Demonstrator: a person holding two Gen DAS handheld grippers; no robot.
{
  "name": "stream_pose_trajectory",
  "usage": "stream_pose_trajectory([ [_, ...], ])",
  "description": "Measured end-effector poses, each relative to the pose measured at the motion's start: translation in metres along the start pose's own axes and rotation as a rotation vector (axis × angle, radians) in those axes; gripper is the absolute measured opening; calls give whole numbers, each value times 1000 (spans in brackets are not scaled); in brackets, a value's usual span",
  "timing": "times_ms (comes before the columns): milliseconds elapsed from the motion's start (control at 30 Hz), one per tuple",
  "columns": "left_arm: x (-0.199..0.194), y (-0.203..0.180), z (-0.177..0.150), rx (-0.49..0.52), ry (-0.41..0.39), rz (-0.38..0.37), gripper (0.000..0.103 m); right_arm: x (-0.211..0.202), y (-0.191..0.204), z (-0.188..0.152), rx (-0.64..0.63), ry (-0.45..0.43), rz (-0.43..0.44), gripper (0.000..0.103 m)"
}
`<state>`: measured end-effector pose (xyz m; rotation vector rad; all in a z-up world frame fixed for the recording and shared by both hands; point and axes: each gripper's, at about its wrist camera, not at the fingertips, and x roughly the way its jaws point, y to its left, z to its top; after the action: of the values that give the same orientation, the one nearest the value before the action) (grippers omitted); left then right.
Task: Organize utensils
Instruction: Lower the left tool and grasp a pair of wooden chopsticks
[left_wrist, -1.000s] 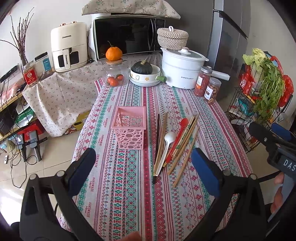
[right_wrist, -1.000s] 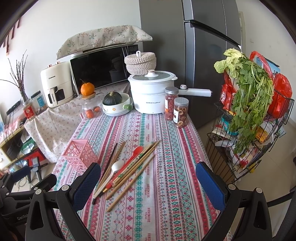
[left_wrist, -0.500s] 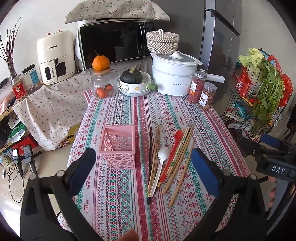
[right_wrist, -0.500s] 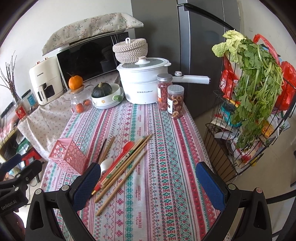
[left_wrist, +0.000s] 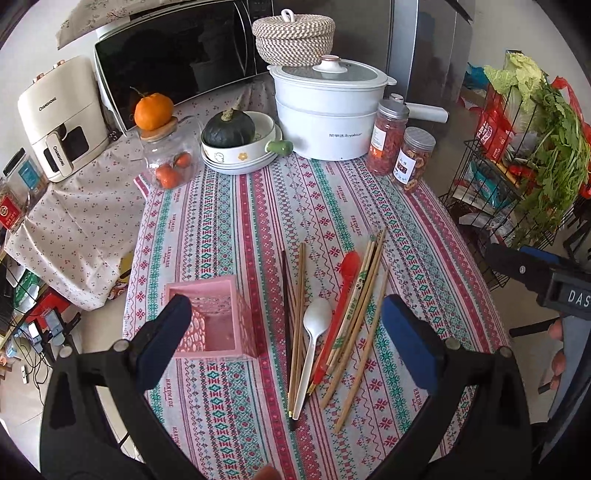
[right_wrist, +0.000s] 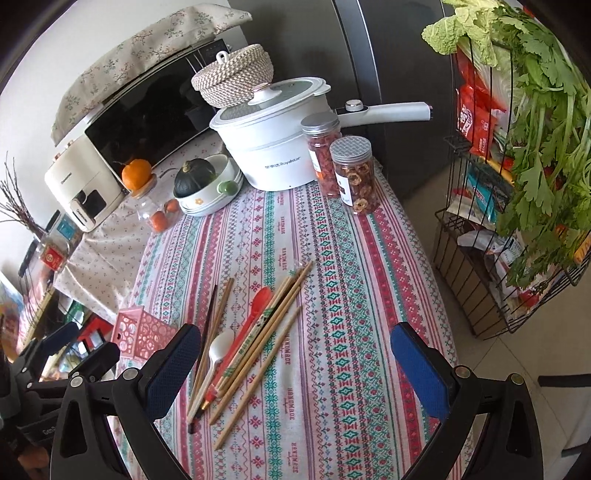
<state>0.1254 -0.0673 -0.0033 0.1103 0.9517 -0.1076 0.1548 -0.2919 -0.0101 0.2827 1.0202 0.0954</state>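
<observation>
A loose fan of utensils — wooden chopsticks (left_wrist: 364, 314), one dark chopstick (left_wrist: 286, 314), a white plastic spoon (left_wrist: 314, 332) and a red spoon (left_wrist: 341, 306) — lies near the front of a table under a striped tablecloth (left_wrist: 258, 221), with an empty pink lattice holder (left_wrist: 212, 317) standing upright just to their left. The left gripper (left_wrist: 284, 332) hangs above the pile and the holder, its blue-padded tongs spread wide and gripping nothing; the right gripper (right_wrist: 295, 365) hovers over the same pile, likewise spread and empty. Nothing has yet gone into the holder, so the job appears to be at its opening approach. The next move likely calls for lowering one gripper onto a single piece (the outermost chopstick, lying slightly apart, looks easiest) and pinching it clear of its neighbours — the sticks overlap and could drag along. Behind stand a white Royalstar pot (left_wrist: 325, 114), two jars of dried fruit (left_wrist: 413, 158) and a squash in a bowl (left_wrist: 236, 144).
</observation>
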Motion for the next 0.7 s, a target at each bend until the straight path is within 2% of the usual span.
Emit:
stream_pose_trajectory([
  [67,16,-6,9,10,41,-20,100,16,-9,0,13,22,5,103],
  [100,25,-10,15,19,65,-31,95,25,-15,-3,29,40,9,103],
  [167,46,-20,25,48,116,-35,83,44,-28,-4,67,101,21,103],
  [200,56,-26,29,64,140,-31,74,50,-32,-3,79,115,29,103],
  [333,106,-39,37,101,259,-17,44,56,-45,4,106,112,34,103],
  [367,118,-41,37,111,287,-14,42,56,-48,5,116,108,33,103],
  [433,136,-42,35,130,324,11,28,55,-52,9,125,100,30,103],
  [700,177,-39,30,90,410,71,25,67,-54,15,124,123,35,103],
])
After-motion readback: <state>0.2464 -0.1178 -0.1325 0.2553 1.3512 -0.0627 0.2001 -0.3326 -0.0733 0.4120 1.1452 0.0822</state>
